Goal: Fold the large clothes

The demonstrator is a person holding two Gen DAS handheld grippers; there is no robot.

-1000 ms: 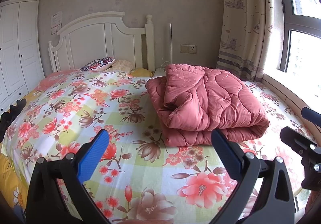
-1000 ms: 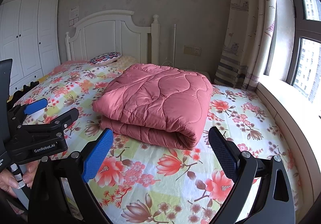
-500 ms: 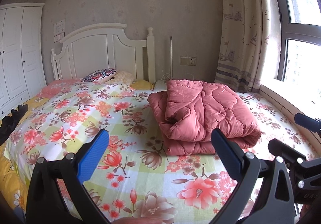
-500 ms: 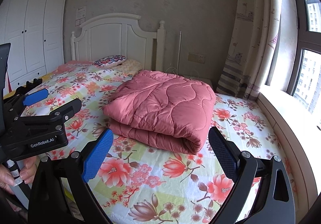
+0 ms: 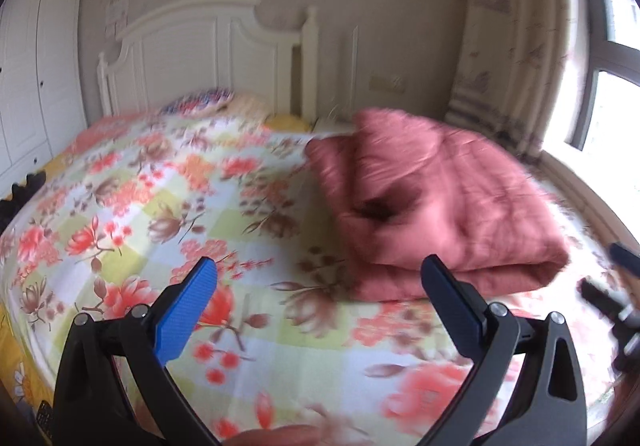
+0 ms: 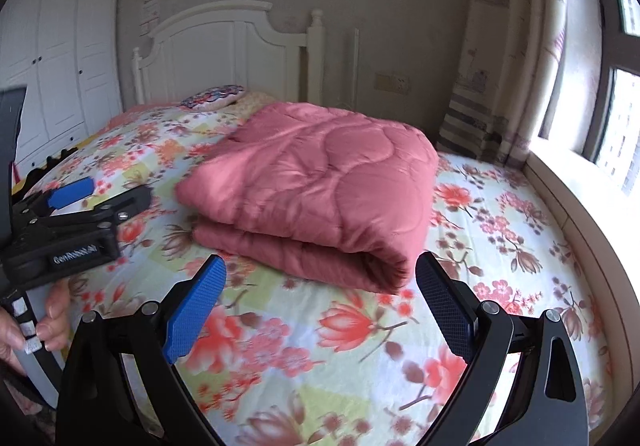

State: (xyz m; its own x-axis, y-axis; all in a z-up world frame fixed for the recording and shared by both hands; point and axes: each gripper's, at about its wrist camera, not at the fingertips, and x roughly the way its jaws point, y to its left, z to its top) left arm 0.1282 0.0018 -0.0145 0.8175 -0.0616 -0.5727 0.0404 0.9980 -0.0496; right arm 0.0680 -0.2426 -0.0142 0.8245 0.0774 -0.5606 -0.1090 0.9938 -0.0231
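A pink quilted comforter [image 5: 436,202] [image 6: 320,182] lies folded into a thick stack on the flowered bed sheet [image 5: 168,206] [image 6: 500,230]. My left gripper [image 5: 318,278] is open and holds nothing; it hangs short of the stack's near edge. My right gripper [image 6: 320,278] is open too, just before the folded edge. In the right wrist view the left gripper [image 6: 92,194] shows at the left, held by a hand [image 6: 48,322]. Part of the right gripper [image 5: 616,286] appears at the right edge of the blurred left wrist view.
A white headboard [image 6: 240,50] and pillows [image 6: 216,96] stand at the far end of the bed. A white wardrobe [image 6: 60,82] is at the left. A curtain [image 6: 508,46] and a window sill [image 6: 580,182] run along the right side.
Both views have shifted and tilted down, and the comforter now sits nearer the fingertips. The left wrist view is motion-blurred. Both grippers stay open.
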